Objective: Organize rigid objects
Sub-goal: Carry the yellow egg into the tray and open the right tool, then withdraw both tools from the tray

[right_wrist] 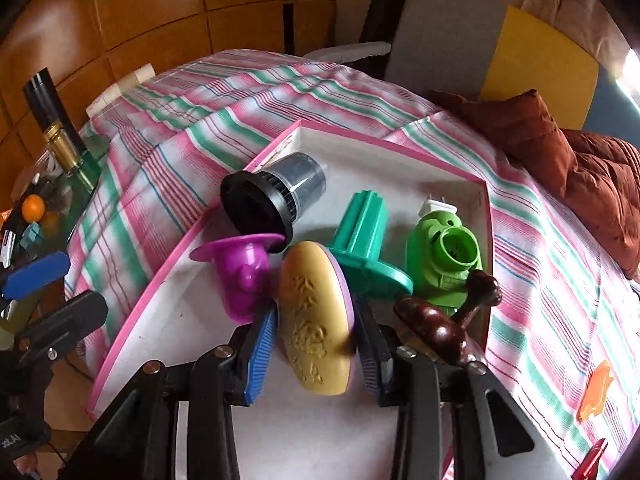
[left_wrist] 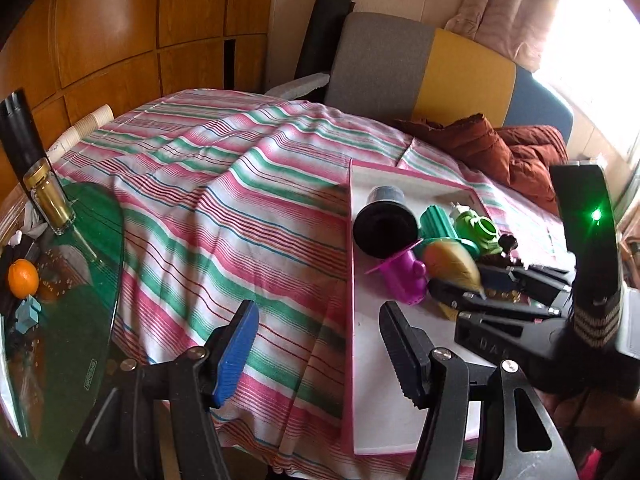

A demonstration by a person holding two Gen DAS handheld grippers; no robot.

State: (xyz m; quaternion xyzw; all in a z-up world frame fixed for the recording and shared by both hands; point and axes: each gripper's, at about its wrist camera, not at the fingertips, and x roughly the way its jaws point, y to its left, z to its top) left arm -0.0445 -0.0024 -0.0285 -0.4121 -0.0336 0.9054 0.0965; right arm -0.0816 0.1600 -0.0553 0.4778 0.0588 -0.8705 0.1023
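Gold oval piece (right_wrist: 316, 320) in right hand-held gripper (right_wrist: 320, 344)

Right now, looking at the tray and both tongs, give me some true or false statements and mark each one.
1. The right tongs hold the gold oval on edge. True.
2. The left tongs grip the purple cup. False: they hang open, holding nothing, over the tray's left edge.
3. The black filter stands upright. False: it lies on its side.
4. The green gadget is in the tray. True.
5. The orange is in the tray. False: it sits on the glass off to the left.
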